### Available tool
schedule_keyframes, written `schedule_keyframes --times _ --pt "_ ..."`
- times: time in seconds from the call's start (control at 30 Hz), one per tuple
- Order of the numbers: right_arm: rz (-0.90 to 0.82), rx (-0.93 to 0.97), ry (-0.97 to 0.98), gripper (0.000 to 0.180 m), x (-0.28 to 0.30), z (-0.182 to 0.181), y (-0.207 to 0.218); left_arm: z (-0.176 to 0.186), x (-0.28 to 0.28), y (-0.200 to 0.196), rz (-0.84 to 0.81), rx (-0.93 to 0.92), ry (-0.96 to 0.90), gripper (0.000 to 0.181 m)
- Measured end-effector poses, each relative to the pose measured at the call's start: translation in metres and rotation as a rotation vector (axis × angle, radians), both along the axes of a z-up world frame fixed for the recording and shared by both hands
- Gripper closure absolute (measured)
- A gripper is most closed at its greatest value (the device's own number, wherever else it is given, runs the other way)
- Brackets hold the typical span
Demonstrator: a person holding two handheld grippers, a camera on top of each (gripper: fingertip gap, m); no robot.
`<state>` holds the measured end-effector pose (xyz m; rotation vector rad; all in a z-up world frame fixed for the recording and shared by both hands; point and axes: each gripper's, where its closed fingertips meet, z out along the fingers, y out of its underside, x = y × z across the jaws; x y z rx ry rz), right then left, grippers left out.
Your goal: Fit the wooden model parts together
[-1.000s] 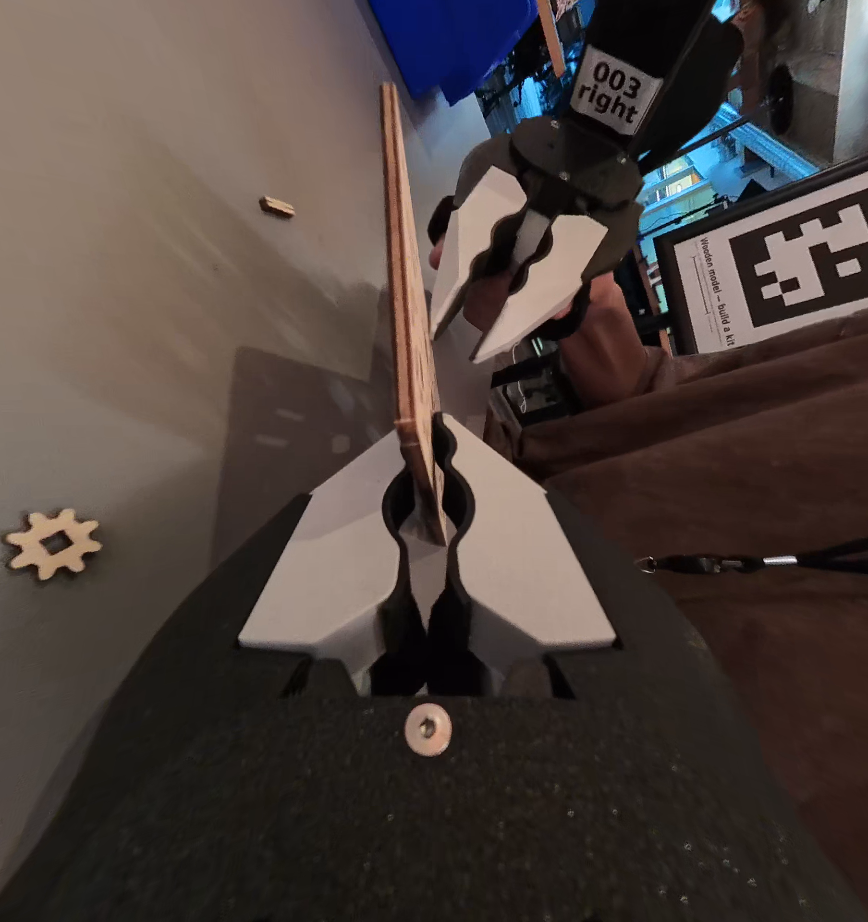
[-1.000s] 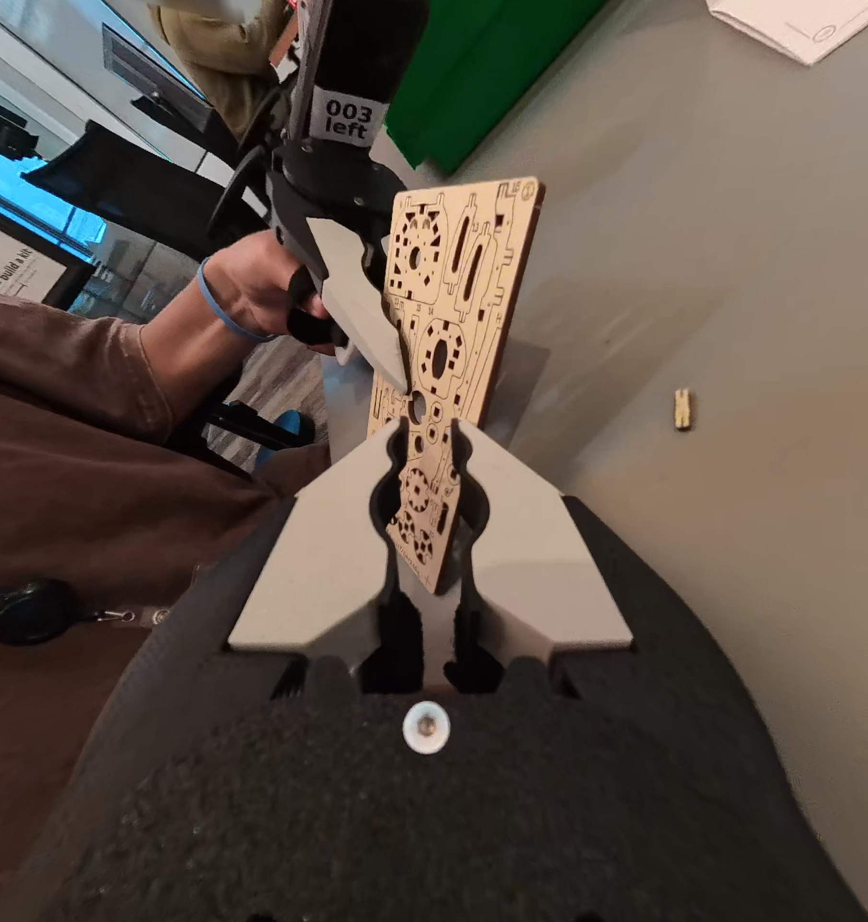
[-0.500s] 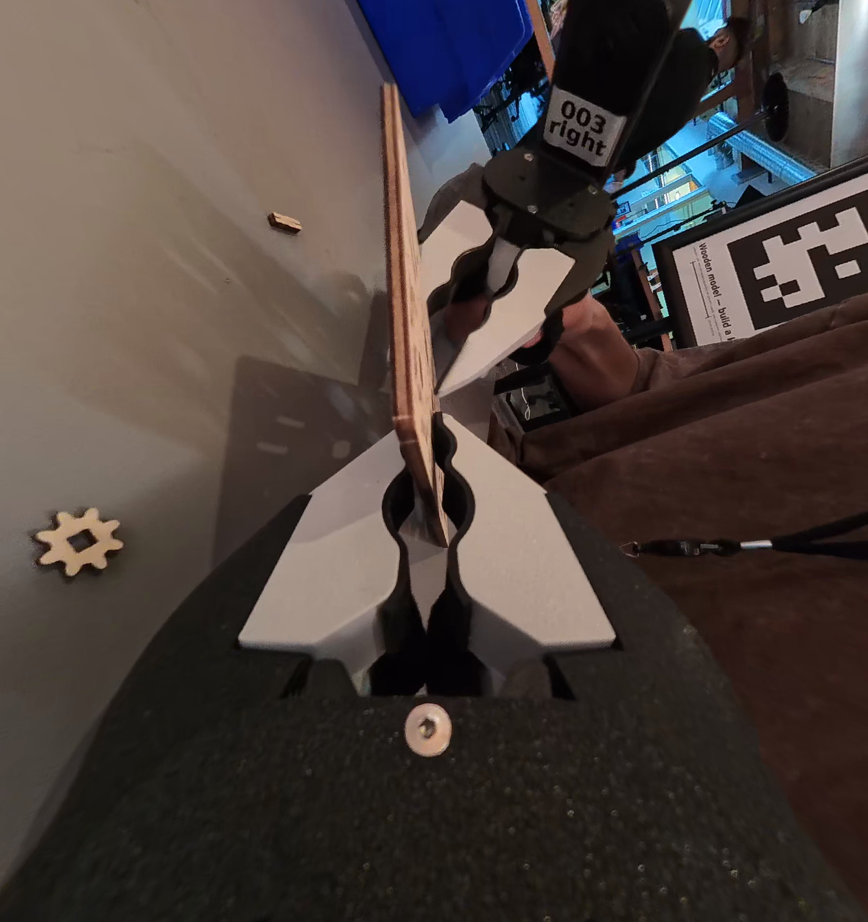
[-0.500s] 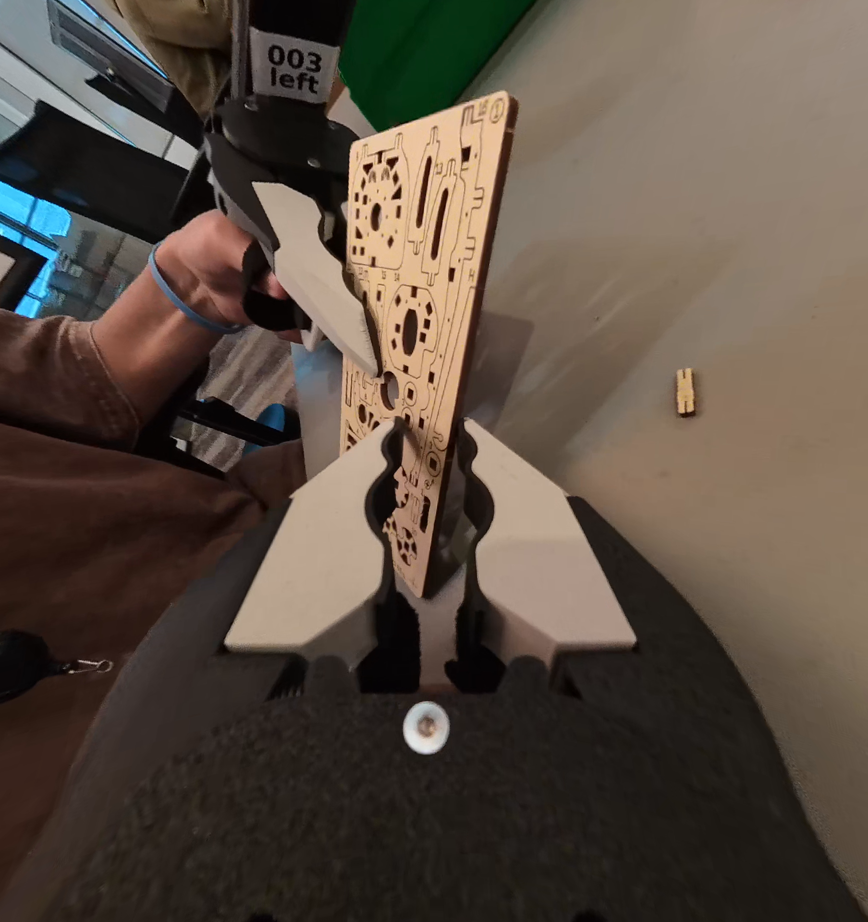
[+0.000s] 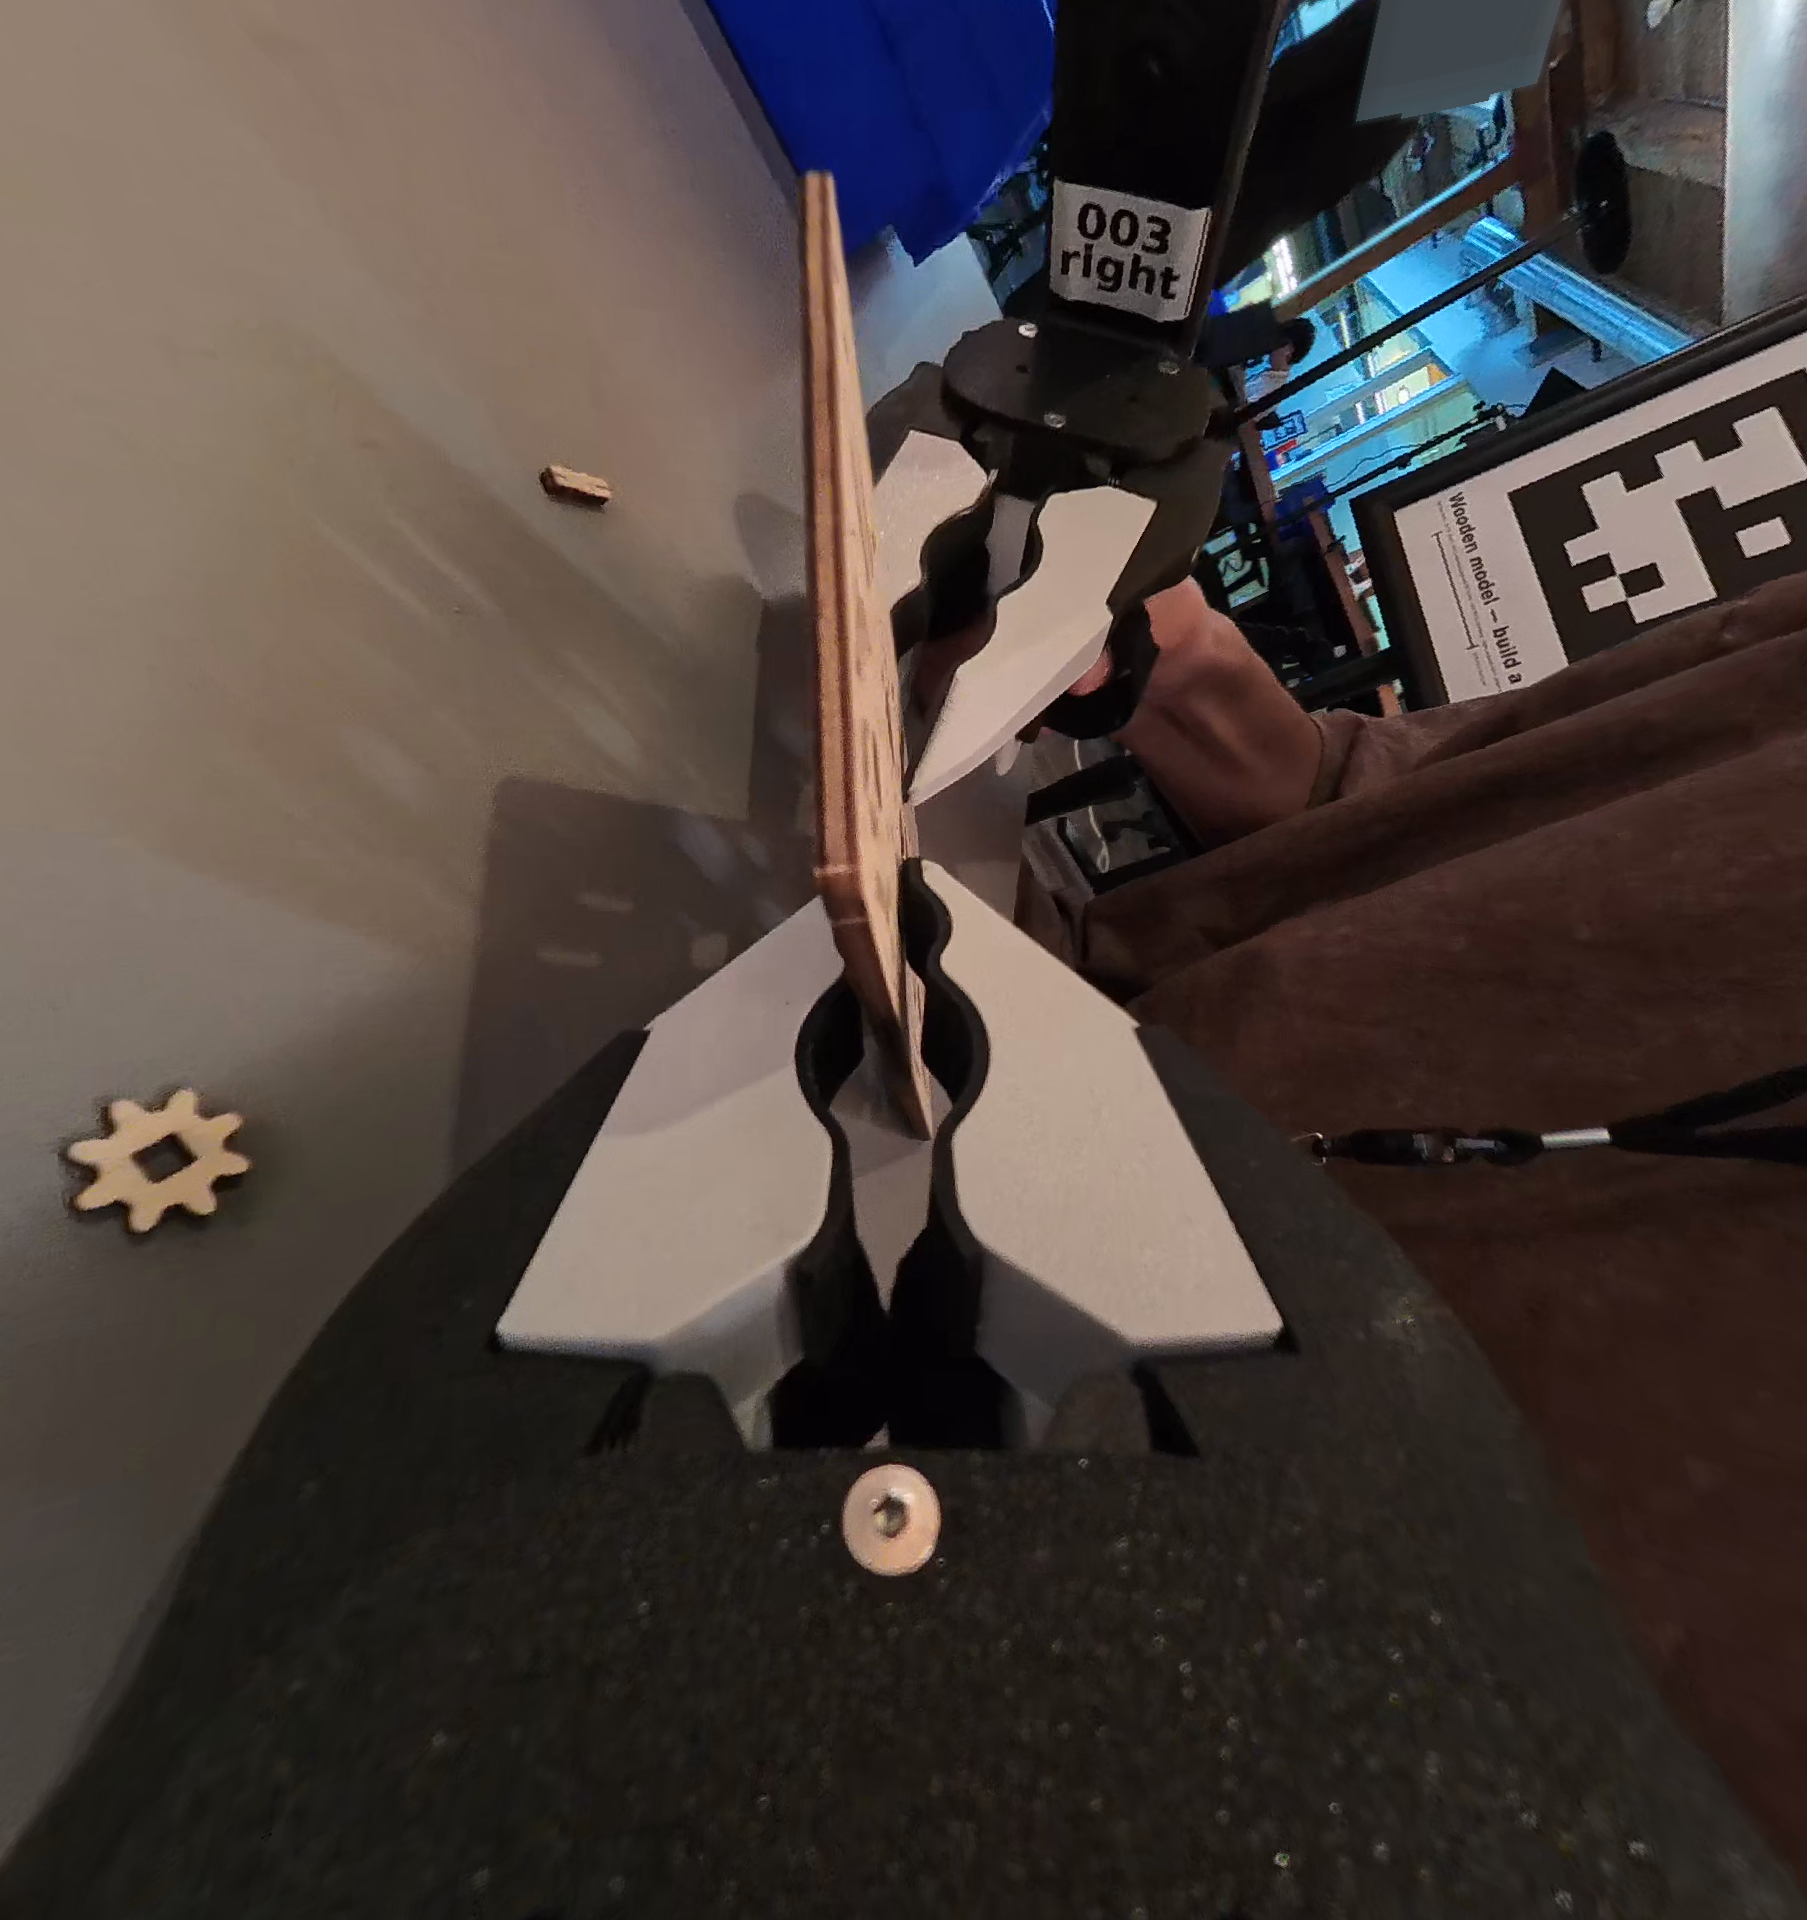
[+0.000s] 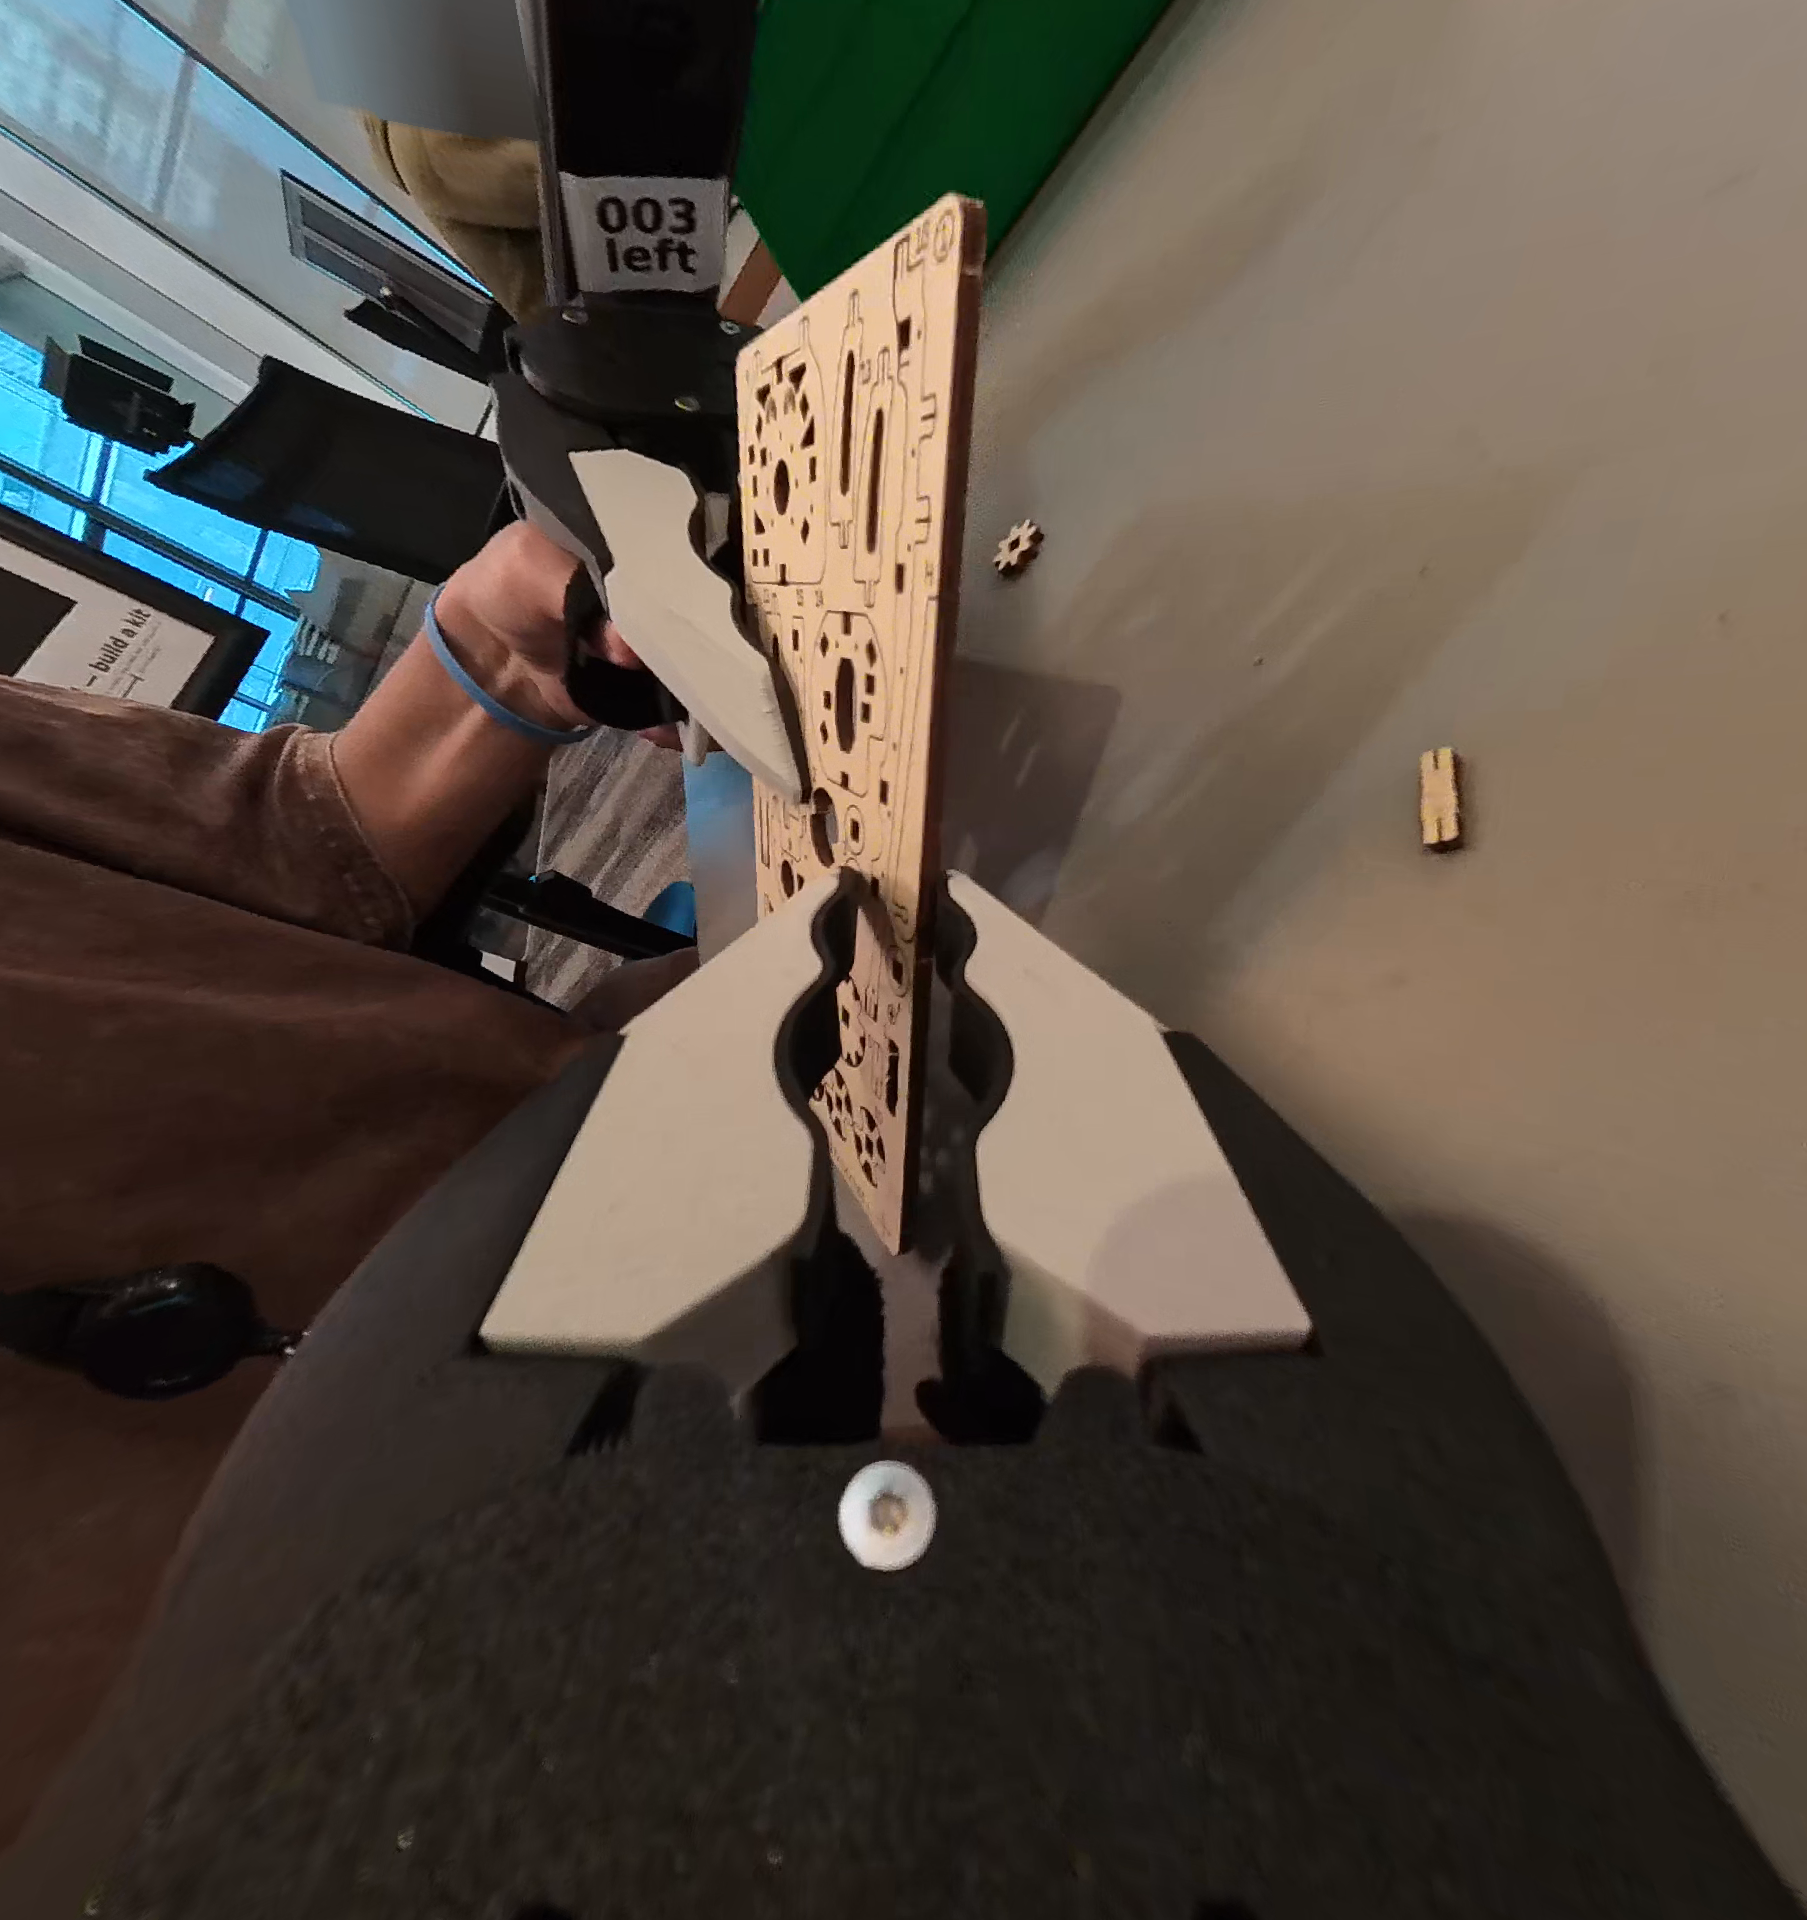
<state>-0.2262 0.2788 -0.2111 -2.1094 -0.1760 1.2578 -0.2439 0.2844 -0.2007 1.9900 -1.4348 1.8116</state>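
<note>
Between the right gripper's point(image 6: 894, 1049) fingers: laser-cut wooden sheet point(image 6: 883, 582), edge-on. Right of it on the table point(image 6: 1501, 416): gear piece point(image 6: 1016, 544) farther, small slotted piece point(image 6: 1440, 800) nearer.

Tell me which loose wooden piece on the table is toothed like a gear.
The round gear piece, with teeth around its rim and a square centre hole. The other loose piece is a small notched rectangular bar.

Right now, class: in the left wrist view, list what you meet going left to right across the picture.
Gear → small wooden piece → wooden sheet → right gripper → framed sign.
</note>
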Motion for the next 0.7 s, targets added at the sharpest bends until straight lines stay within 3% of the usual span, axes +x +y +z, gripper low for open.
schedule_keyframes --times 0.4,0.57,0.7 --pt "-0.057 0.098 -0.101 0.165 0.007 0.009 -0.001 0.006 0.005 -0.003 0.008 0.011 -0.045 0.180" --pt "-0.085 0.110 -0.068 0.167 0.014 0.013 -0.001 0.011 0.014 -0.001 0.044 0.010 -0.076 0.179" --pt "-0.096 0.112 0.002 0.170 0.017 0.019 -0.002 0.018 0.017 -0.003 0.049 -0.034 -0.110 0.169"
